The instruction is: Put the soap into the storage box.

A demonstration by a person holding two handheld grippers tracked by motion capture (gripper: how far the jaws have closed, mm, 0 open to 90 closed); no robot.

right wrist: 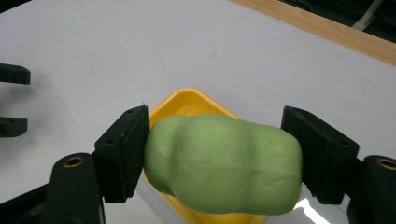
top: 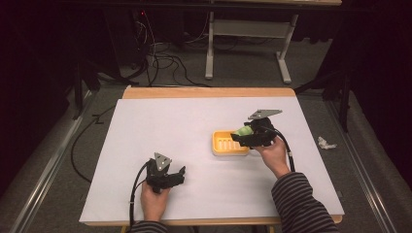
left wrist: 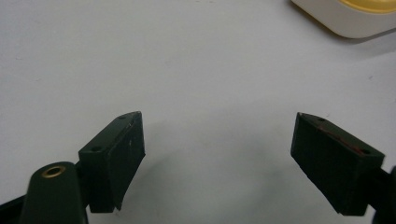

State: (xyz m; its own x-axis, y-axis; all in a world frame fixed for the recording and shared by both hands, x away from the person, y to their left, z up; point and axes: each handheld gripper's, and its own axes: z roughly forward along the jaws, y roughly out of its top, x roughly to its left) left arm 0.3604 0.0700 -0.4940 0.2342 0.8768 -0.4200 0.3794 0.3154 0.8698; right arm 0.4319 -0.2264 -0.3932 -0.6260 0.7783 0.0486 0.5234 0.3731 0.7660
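We see the right claw (right wrist: pixel 215 154) clamped end to end on a green soap bar (right wrist: pixel 223 163), yellow soap dish (right wrist: pixel 183 103) just beneath; likely light, firm, slippery. Left claw (left wrist: pixel 217 158) gapes empty.

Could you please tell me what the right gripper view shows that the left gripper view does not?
The right gripper view has the right gripper with its fingers clamped on a green soap-like lump, held above the yellow dish, plus the table's wooden edge. The left gripper view has the left gripper open, nothing between its fingers. Both take in the white table top and part of the dish.
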